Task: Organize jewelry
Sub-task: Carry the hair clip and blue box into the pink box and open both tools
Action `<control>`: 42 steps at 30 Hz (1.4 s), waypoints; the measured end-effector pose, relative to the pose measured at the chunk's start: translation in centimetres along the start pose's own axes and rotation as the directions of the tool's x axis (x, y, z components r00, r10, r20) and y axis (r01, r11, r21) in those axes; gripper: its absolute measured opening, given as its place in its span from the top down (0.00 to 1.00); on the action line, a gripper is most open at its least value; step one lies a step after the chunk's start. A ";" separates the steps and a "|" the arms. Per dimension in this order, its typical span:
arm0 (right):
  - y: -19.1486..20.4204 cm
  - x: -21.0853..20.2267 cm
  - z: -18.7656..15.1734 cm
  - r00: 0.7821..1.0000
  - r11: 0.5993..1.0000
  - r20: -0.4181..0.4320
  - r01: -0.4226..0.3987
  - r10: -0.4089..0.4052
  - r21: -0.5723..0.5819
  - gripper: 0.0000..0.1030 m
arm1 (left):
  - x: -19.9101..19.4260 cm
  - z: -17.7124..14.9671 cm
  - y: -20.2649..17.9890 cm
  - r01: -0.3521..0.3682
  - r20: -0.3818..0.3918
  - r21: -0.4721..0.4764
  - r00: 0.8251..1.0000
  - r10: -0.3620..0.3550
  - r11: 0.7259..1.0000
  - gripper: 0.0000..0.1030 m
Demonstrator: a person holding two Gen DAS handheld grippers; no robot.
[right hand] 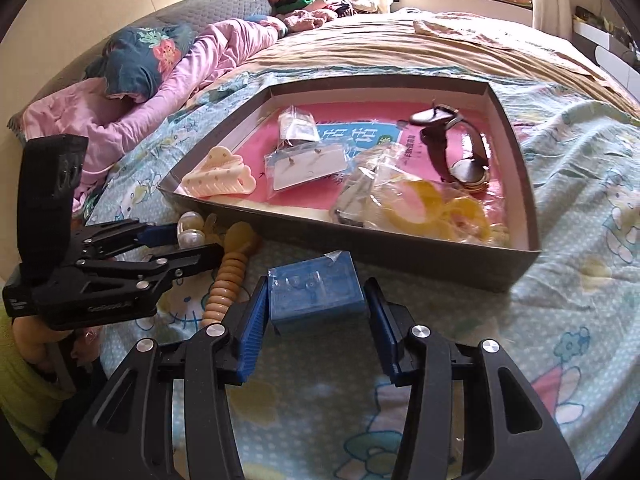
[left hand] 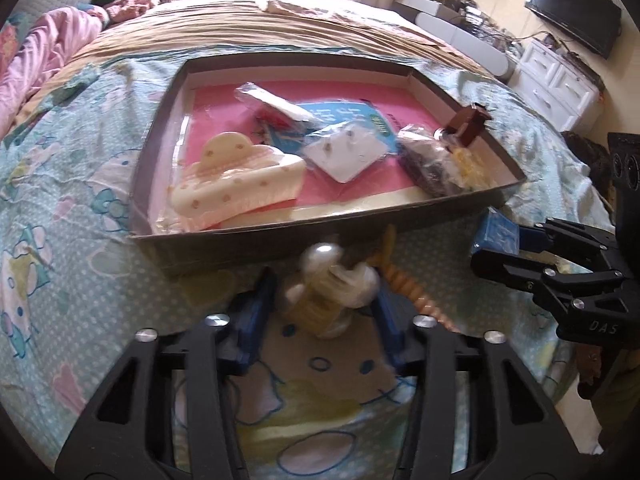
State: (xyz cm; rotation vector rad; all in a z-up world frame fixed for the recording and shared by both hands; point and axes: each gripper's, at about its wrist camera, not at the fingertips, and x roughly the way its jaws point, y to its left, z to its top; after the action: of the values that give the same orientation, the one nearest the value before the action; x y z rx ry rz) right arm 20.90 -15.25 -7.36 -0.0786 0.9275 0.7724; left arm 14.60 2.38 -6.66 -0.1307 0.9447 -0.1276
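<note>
A grey cardboard tray (left hand: 208, 250) (right hand: 400, 248) lies on the bed, holding a cream hair claw (left hand: 236, 176) (right hand: 218, 176), bagged earrings (left hand: 348, 152) (right hand: 304, 166), a dark watch (right hand: 460, 148) and bagged yellow pieces (right hand: 440, 204). My left gripper (left hand: 326, 300) (right hand: 188, 240) is open around a pearl hair clip (left hand: 332, 280) (right hand: 190, 230) lying in front of the tray. My right gripper (right hand: 316, 308) (left hand: 498, 248) is open around a small blue box (right hand: 316, 290) (left hand: 496, 234). A tan ribbed hair piece (left hand: 404, 280) (right hand: 228, 280) lies between the grippers.
The bed has a cartoon-print sheet (left hand: 72, 208) (right hand: 580, 280). Pink bedding (right hand: 132, 112) and a pillow (right hand: 144, 56) lie at the left. A white drawer unit (left hand: 556, 84) and a TV (left hand: 572, 8) stand at the right.
</note>
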 end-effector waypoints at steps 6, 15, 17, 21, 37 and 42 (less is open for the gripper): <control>0.4 -1.5 0.2 1.000 1.000 0.030 0.000 0.000 -0.002 0.56 | -0.9 -0.2 -0.1 -0.005 0.011 -0.002 1.000 0.006 1.000 0.65; 0.8 -4.0 1.2 0.996 1.000 0.092 0.004 -0.003 -0.011 0.56 | -4.6 0.6 -0.2 -0.013 0.092 -0.029 0.996 0.015 1.000 0.65; 0.6 -4.5 1.5 0.994 1.000 0.106 0.008 -0.007 -0.007 0.56 | -5.3 0.9 -0.2 -0.012 0.108 -0.033 0.994 0.015 0.999 0.65; 0.0 -5.6 2.0 0.990 0.999 0.140 0.033 -0.034 0.004 0.56 | -6.1 1.6 -0.5 -0.008 0.130 -0.041 0.991 0.014 0.999 0.65; -3.4 -8.4 3.0 0.967 0.991 0.220 0.115 -0.128 0.070 0.56 | -5.0 4.5 -3.1 0.017 0.137 -0.013 0.990 -0.015 1.000 0.65; -3.9 -8.6 3.2 0.963 0.988 0.228 0.131 -0.146 0.079 0.56 | -4.1 5.1 -3.6 0.016 0.127 -0.002 0.992 -0.016 1.000 0.65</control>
State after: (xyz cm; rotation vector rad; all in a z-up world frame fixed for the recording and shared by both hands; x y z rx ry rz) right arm 22.50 -21.78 0.00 0.0029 0.7134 0.6069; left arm 16.21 -0.16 0.17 -0.1477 0.8169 -0.1311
